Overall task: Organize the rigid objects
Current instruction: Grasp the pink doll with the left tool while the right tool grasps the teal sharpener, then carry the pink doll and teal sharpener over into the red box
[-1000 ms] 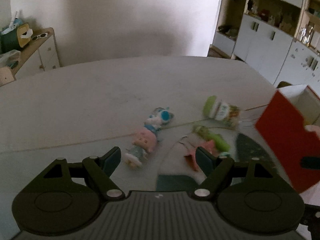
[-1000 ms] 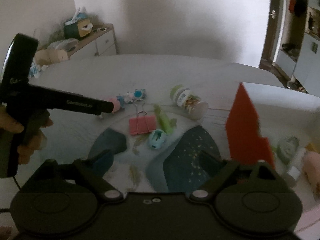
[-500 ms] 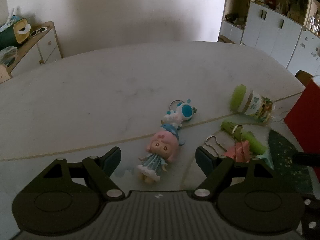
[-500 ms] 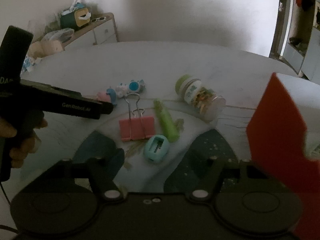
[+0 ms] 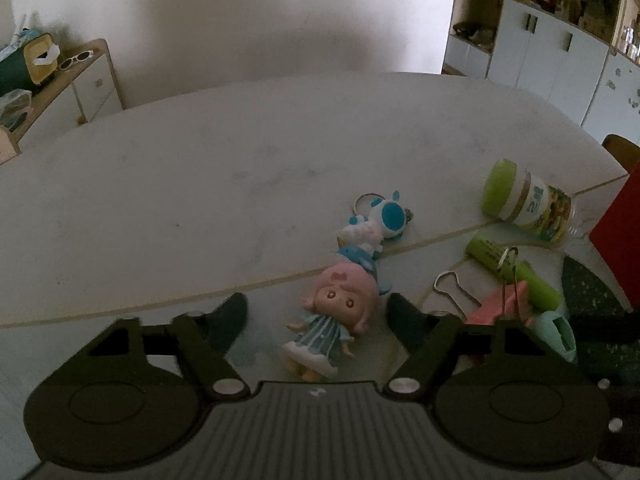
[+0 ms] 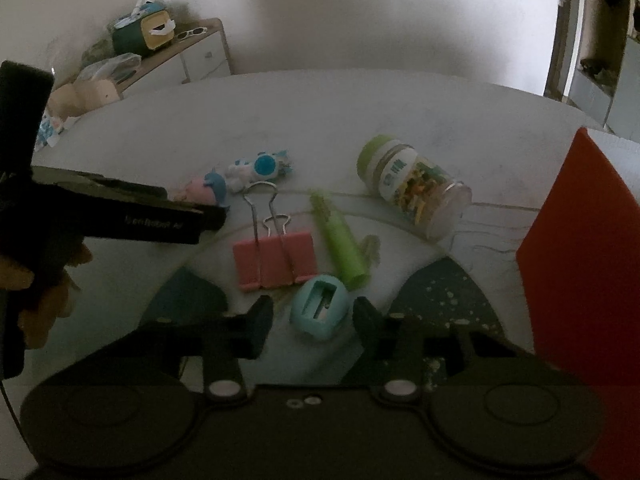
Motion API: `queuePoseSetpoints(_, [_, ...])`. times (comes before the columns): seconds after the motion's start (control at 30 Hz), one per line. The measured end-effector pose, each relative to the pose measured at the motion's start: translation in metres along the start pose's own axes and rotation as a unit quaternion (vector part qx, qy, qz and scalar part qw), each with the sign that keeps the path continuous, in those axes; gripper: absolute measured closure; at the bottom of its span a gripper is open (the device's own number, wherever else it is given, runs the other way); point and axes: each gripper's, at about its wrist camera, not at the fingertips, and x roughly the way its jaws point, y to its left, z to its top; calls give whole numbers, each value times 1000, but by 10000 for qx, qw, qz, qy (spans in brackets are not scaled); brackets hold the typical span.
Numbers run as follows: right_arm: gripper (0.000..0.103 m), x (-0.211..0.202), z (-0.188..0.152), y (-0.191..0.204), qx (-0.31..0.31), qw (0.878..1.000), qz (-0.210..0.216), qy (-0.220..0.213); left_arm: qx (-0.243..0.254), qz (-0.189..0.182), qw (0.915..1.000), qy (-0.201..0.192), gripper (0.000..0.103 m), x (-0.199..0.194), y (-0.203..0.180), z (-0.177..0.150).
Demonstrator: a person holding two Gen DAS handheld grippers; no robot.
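Observation:
A pink-haired doll in a blue striped dress lies on the table between the fingers of my left gripper. Its jaws are closing, and a gap still shows on both sides of the doll. In the right wrist view a teal pencil sharpener lies on the patterned mat between the fingers of my right gripper. Those jaws are closing too, close to the sharpener but not visibly pressing on it.
Beyond the sharpener lie a pink binder clip, a green marker, a green-lidded jar on its side and a blue-white keychain figure. A red box stands at the right. A hand holds the left tool.
Both grippers have come down and forward toward the objects. The right jaws have narrowed a lot around the sharpener. The left jaws have narrowed slightly around the doll.

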Motion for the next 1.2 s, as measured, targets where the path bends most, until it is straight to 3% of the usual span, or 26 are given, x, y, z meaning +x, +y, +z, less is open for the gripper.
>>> queuePoseSetpoints(0.23, [72, 4, 1, -1, 75, 10000, -60, 12, 117, -76, 9999, -44, 51, -1, -3, -1])
queuePoseSetpoints(0.43, [73, 2, 1, -6, 221, 9997, -101, 13, 300, -4, 9995, -74, 66, -5, -10, -1])
queuePoseSetpoints(0.7, [73, -15, -1, -4, 260, 9996, -81, -78, 289, 123, 9995, -29, 67, -11, -14, -5])
queuePoseSetpoints(1.2, [73, -75, -18, 11, 284, 9992, -117, -273, 54, -207, 9997, -124, 68, -57, -7, -27])
